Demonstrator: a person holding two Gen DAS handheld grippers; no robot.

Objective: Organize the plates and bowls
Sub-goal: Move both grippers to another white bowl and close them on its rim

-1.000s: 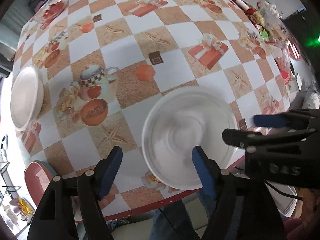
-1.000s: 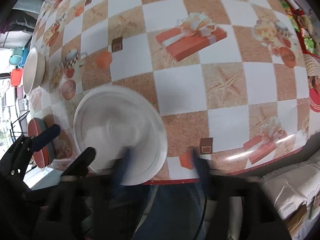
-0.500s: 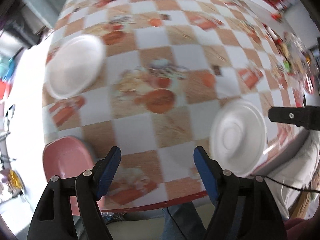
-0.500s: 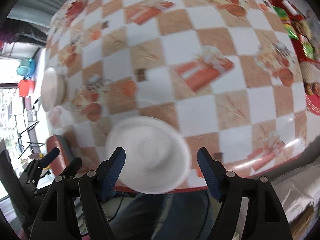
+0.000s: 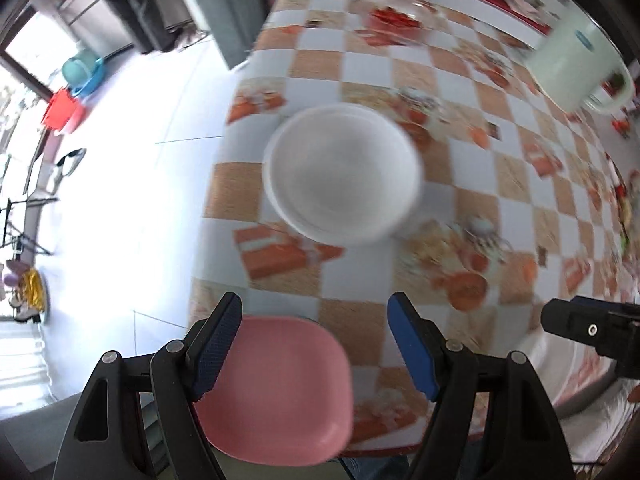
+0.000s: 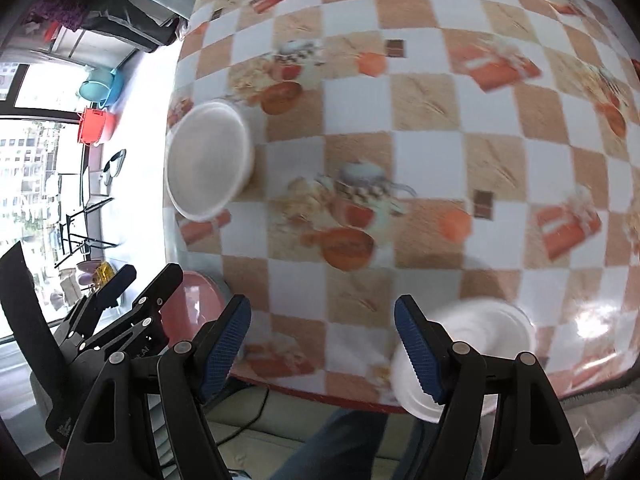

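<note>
A white bowl [image 5: 340, 174] sits near the table's left edge; it also shows in the right wrist view [image 6: 208, 166]. A pink plate [image 5: 276, 392] lies at the near corner, right under my open, empty left gripper [image 5: 316, 350]; its rim shows in the right wrist view [image 6: 196, 304]. A second white bowl [image 6: 472, 344] sits at the table's front edge, partly behind my right finger. My right gripper [image 6: 324, 350] is open and empty above the front edge. The left gripper's body shows in the right wrist view [image 6: 120, 320].
The checkered tablecloth [image 5: 460, 200] covers the table. A pale green mug [image 5: 572, 68] stands at the far right. A clear dish with red food [image 5: 396, 16] sits at the far side. White floor and stools lie left of the table.
Both grippers have swung left. The left gripper now hovers over the pink plate, with the far white bowl centred ahead. The near white bowl has slid to the right of the right gripper's view.
</note>
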